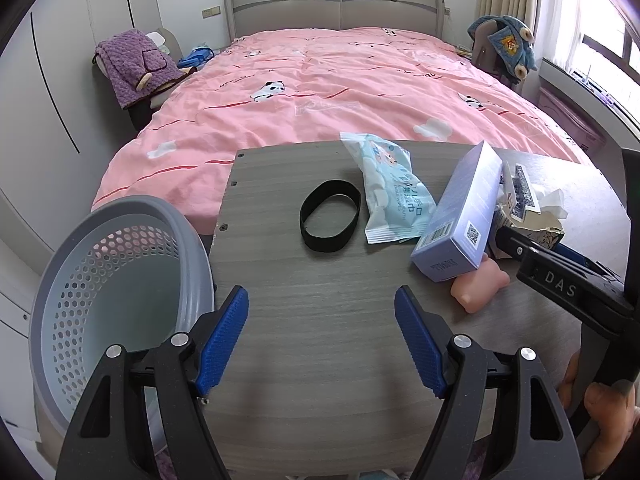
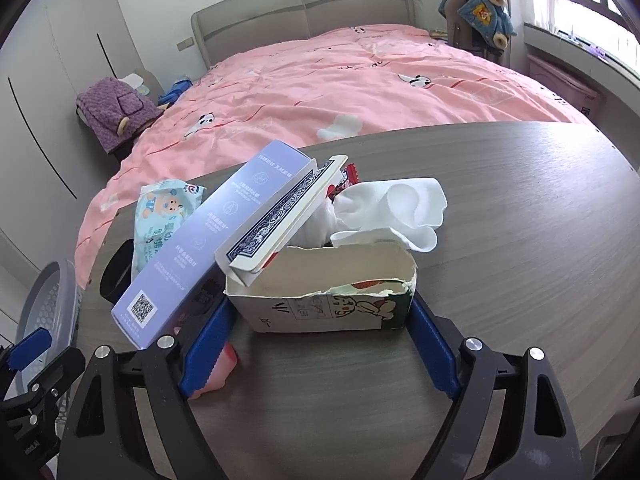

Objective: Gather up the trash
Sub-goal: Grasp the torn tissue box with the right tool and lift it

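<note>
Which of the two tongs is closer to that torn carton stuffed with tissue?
Right. The right tongs straddle the torn carton, one finger on each side. The left tongs hang open over bare table, well off to its left.

Black band (image 1: pixel 330 216) on table (image 1: pixel 320 300), beside wipes pack (image 1: pixel 390 192).

Matt wood-grain table (image 1: pixel 320 300); perforated grey plastic basket (image 1: pixel 120 280); torn cardboard carton (image 2: pixel 320 304); glossy plastic wipes pack (image 1: pixel 394 192); ribbed blue claw pads (image 1: pixel 222 340).
</note>
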A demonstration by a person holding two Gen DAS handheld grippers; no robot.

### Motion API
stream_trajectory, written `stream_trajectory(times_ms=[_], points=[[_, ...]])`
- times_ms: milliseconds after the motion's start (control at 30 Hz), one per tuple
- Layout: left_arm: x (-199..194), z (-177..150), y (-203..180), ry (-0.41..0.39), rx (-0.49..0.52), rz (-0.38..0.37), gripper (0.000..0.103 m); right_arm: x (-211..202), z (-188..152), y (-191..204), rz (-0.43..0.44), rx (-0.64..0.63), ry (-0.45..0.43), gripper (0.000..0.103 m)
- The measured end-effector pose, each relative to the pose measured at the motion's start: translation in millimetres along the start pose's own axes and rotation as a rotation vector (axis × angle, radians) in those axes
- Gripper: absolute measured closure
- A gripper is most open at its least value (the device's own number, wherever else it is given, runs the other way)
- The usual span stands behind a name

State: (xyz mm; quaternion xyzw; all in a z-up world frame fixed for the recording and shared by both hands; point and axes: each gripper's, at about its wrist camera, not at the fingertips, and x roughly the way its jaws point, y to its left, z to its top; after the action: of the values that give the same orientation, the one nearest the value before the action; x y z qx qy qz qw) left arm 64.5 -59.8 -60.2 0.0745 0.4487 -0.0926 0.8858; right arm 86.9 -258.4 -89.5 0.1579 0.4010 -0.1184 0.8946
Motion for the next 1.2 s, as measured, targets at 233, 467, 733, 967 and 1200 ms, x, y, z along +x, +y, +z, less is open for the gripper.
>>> stream_trajectory(times_ms=[233, 467, 733, 967, 1200], points=[[-1.1, -1.6, -8.0, 0.003, 0.018, -0.021, 0.031, -18.6, -10.1, -6.6, 0.006, -0.007, -0.002, 0.021], [-0.3, -3.0, -25.8, 0.005, 0.049, -0.046, 0.031, -41.0, -25.7, -22.1, 0.007, 0.002, -0.01, 0.021], [1.5, -5.9, -53.4, 0.018, 0.063, -0.084, 0.031, -62.0, -35.6, -41.7, 0.029, 0.018, -0.039, 0.021], [6.3, -5.9, -75.2, 0.031, 0.061, -0.095, 0.031, -68.3, -42.0, -59.3, 0.116, 0.031, -0.042, 0.021], [10.3, -5.1, -88.1, 0.035, 0.055, -0.089, 0.031, -66.7, -47.0, -73.1, 0.121, 0.034, -0.039, 0.021]])
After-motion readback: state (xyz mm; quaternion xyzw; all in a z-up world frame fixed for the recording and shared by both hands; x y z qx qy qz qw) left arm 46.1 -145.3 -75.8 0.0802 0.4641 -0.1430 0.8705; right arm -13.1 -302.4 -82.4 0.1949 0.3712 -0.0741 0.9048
